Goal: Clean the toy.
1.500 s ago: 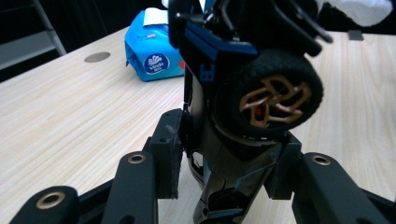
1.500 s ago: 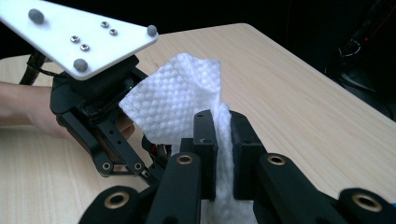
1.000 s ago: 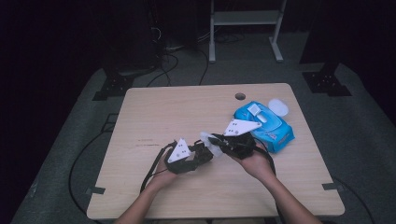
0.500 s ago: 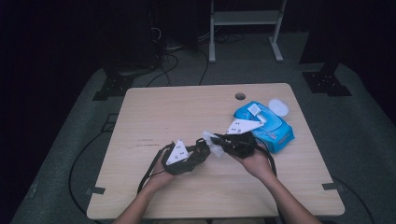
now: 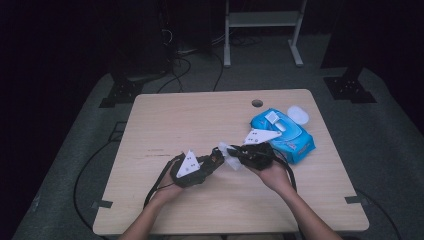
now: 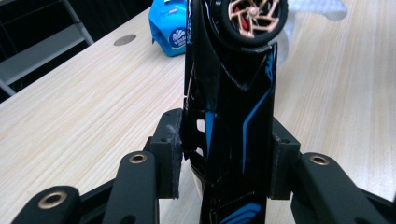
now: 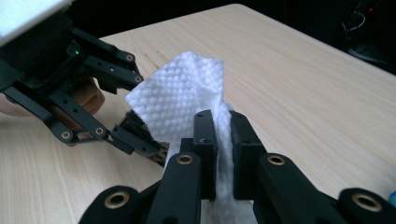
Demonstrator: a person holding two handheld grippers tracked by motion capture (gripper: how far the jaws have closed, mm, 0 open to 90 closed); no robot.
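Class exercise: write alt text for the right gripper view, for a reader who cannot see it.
The right gripper pinches a white embossed wet wipe between its two black jaws above a light wooden table. At left, the left gripper holds a black toy car against the wipe.

Both grippers (image 5: 212, 162) (image 5: 231, 152) meet mid-table, jaws clamped.

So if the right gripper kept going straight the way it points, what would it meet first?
Probably the black toy car clamped in the left gripper; the right gripper, shut on a white wipe, points at it, though depth is unclear.
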